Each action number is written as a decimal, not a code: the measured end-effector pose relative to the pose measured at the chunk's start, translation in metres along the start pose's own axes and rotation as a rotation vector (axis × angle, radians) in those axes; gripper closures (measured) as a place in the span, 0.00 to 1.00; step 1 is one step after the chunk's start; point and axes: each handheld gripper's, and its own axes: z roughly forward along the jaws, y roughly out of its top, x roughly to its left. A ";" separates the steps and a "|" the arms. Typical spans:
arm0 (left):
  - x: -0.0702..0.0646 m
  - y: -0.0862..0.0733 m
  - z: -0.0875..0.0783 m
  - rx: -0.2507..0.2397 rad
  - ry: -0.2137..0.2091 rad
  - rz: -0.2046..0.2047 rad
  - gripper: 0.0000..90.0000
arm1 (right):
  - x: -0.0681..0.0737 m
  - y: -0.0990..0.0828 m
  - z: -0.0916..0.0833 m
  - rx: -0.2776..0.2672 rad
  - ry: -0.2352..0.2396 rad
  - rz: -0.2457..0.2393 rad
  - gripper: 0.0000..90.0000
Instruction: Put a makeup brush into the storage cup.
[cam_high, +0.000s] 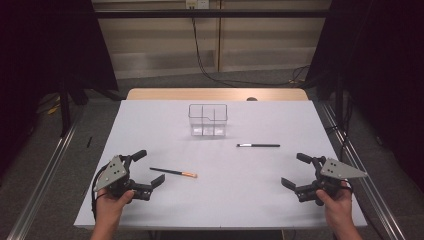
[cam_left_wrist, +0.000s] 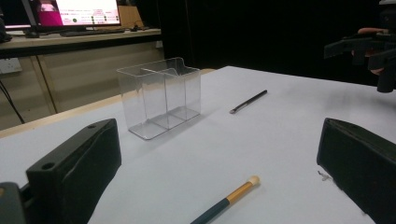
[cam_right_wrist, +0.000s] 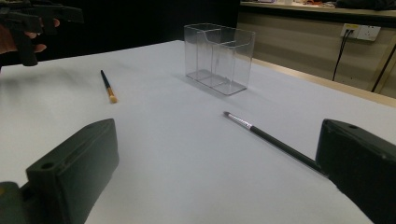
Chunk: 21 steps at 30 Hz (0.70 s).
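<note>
While no writing could be read, the orange-tipped brush (cam_high: 173, 173) lay just right of the left gripper (cam_high: 148, 168), whose jaws stood spread; the right gripper (cam_high: 295, 170) gaped too, near the black brush (cam_high: 258, 145).

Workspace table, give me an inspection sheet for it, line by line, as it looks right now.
Surface: white table, flat, no spills seen.
Job's things: clear organizer upright near the far middle, compartments empty; orange-tipped brush lying flat by the left hand-held gripper; black brush lying flat toward the right.
Clutter: nothing seen.
Grippers: left hand-held gripper open, holding nothing; right hand-held gripper open, holding nothing; both low over the near edge.
Cables: black cables run down the back wall to the floor.
Surroundings: dark curtains on both sides; wall outlet; lit monitor on a desk.
</note>
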 end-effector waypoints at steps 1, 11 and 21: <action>0.000 0.001 0.002 -0.009 -0.003 -0.007 0.00 | 0.000 0.000 0.000 0.000 0.000 0.000 0.00; 0.001 0.005 0.016 -0.017 -0.019 -0.004 0.00 | -0.001 0.000 0.000 -0.002 0.002 0.007 0.00; 0.003 0.006 0.028 -0.022 -0.025 -0.006 0.00 | 0.000 0.000 0.002 -0.011 0.011 0.012 0.00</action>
